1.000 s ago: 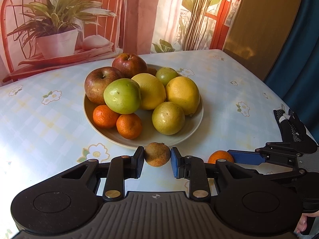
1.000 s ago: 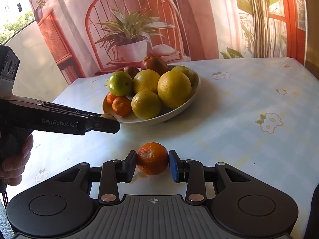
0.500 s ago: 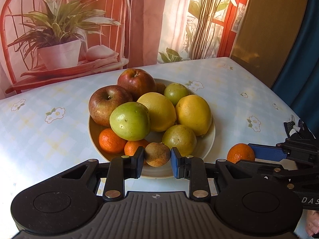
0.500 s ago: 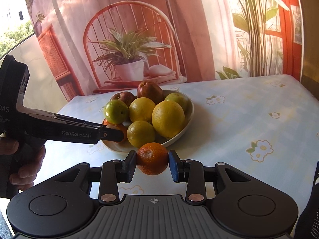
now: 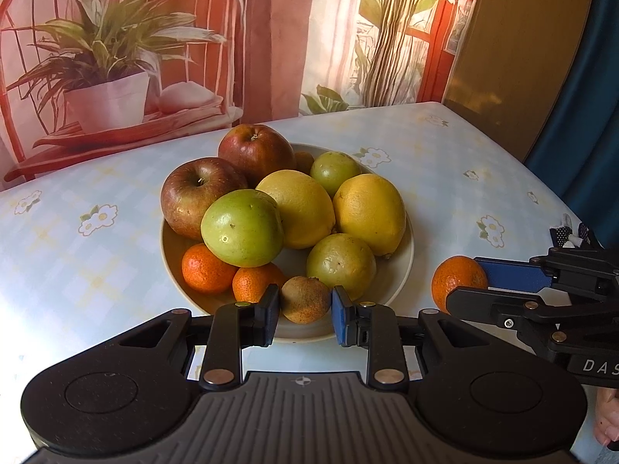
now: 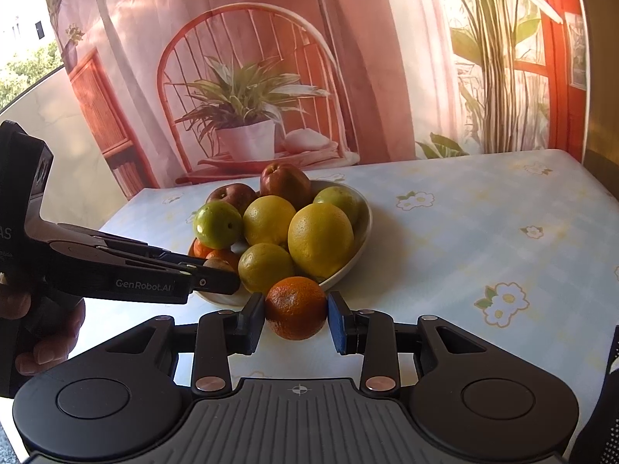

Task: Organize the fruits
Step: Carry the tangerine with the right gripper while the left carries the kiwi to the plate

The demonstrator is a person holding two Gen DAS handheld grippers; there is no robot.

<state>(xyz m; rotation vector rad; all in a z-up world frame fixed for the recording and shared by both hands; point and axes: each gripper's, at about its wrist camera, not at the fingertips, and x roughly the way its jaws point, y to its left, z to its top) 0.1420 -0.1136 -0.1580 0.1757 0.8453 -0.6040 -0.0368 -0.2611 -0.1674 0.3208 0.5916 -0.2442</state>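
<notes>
The left gripper (image 5: 305, 304) is pinching a small brownish fruit (image 5: 305, 299) between its pads, holding it over the near rim of the bowl (image 5: 402, 255), just in front of a green fruit (image 5: 341, 265) and a mandarin (image 5: 253, 280). This placement is likely chosen because the near edge is offering the only free gap in a crowded bowl. The right gripper (image 6: 296, 319) is clamping an orange (image 6: 296, 307) by its sides and is holding it just beside the bowl's near right edge, above the tablecloth (image 6: 483, 232). Keeping the orange outside the rim is probably leaving room for the left gripper to release first. The apples (image 5: 201, 197) and lemons (image 5: 369, 212) are sitting piled toward the centre and back, so each added fruit is needing a low, stable pocket to avoid rolling off.
</notes>
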